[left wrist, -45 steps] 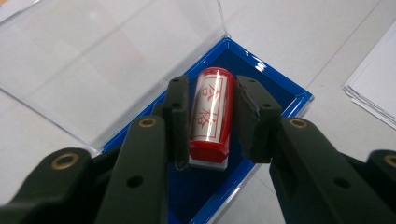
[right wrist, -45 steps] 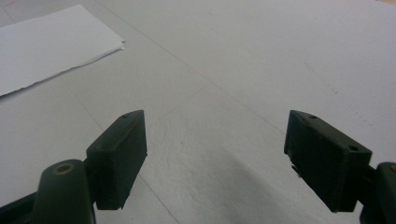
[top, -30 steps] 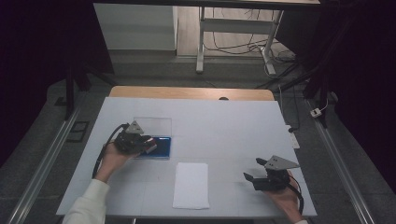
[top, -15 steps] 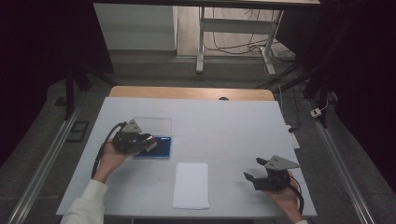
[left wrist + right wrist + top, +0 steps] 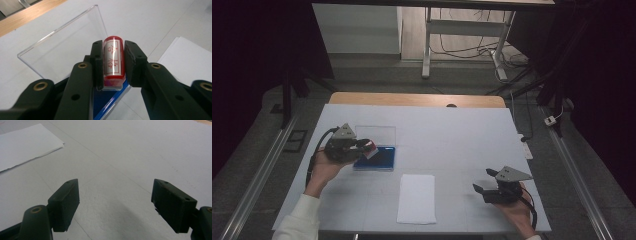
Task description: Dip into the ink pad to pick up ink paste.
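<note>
My left gripper [image 5: 113, 66] is shut on a red stamp [image 5: 114, 62] with white label and red characters. The stamp hangs just above a blue ink pad [image 5: 379, 158] whose clear lid [image 5: 382, 134] stands open behind it. In the high view the left gripper [image 5: 368, 148] sits at the table's left with the stamp [image 5: 371, 149] at its tips. A white sheet of paper [image 5: 417, 198] lies at the front middle. My right gripper [image 5: 479, 190] rests open at the front right, its jaws wide apart over bare table [image 5: 120, 185], with the paper's corner [image 5: 25, 142] to its left.
The white table top [image 5: 452, 140] has a wooden strip [image 5: 417, 99] along its far edge. Beyond it stand a desk frame [image 5: 427, 45] and cables on the floor. Metal rails [image 5: 262, 170] run along both sides of the table.
The left gripper has lifted slightly with the stamp and shifted a little right over the ink pad. The right gripper has stayed put.
</note>
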Motion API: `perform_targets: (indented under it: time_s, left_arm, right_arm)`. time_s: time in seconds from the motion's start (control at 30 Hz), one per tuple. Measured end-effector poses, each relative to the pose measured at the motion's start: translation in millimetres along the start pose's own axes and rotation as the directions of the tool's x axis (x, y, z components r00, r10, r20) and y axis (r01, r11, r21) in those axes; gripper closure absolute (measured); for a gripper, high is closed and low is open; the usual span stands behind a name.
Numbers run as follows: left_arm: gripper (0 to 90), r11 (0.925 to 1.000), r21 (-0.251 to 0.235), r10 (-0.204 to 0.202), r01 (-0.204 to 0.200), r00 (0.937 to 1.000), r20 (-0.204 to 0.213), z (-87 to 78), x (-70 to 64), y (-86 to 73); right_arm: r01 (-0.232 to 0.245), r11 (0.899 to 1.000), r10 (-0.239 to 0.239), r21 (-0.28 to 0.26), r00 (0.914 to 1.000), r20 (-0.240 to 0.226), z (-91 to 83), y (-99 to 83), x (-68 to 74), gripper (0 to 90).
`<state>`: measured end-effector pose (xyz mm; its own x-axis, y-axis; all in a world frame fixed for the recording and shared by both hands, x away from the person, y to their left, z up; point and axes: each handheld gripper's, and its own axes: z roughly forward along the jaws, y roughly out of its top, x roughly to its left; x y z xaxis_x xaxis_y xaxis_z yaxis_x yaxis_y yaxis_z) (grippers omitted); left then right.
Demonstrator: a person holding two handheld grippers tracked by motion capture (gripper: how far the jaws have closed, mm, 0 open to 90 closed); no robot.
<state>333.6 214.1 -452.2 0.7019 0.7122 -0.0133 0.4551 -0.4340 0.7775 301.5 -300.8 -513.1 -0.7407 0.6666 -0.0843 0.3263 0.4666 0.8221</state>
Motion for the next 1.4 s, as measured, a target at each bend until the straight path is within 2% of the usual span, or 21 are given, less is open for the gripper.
perform_targets:
  time_s: [0.17, 0.2, 0.3, 0.77, 1.1, 1.4]
  left_arm:
    - [70.4, 0.9999, -0.012, 0.006, -0.006, 1.0, 0.0, -5.2, -1.0, 3.1]
    - [70.5, 0.9999, -0.012, 0.006, -0.006, 1.0, 0.0, -5.2, -1.0, 3.1]
    - [70.5, 1.0, -0.009, 0.003, -0.003, 1.0, -0.003, -4.7, -0.4, 3.3]
    - [70.5, 0.9986, 0.053, -0.002, 0.003, 0.9999, -0.017, 15.8, 2.0, 2.7]
    - [70.4, 0.9945, 0.104, -0.01, 0.012, 0.9996, -0.026, 32.6, 6.5, -4.2]
    - [70.4, 0.991, 0.133, -0.008, 0.013, 0.9994, -0.034, 41.0, 7.6, -8.2]
  right_arm:
    - [-0.001, 1.0, 0.001, -0.001, 1.0, 0.002, 0.1, -0.1, 0.8, 22.8]
    - [-0.002, 1.0, 0.002, -0.005, 1.0, -0.009, 0.6, -0.3, 0.9, 22.8]
    - [0.004, 1.0, -0.004, 0.004, 1.0, 0.001, 0.5, -0.2, 1.6, 22.8]
    - [0.005, 1.0, -0.005, 0.013, 0.9999, -0.01, 0.6, -1.3, 2.9, 23.2]
    - [0.006, 1.0, -0.006, 0.018, 0.9999, -0.016, 2.0, -1.8, 3.1, 23.2]
    - [0.002, 1.0, -0.002, 0.016, 0.9999, -0.014, 2.7, -2.3, 3.7, 23.2]
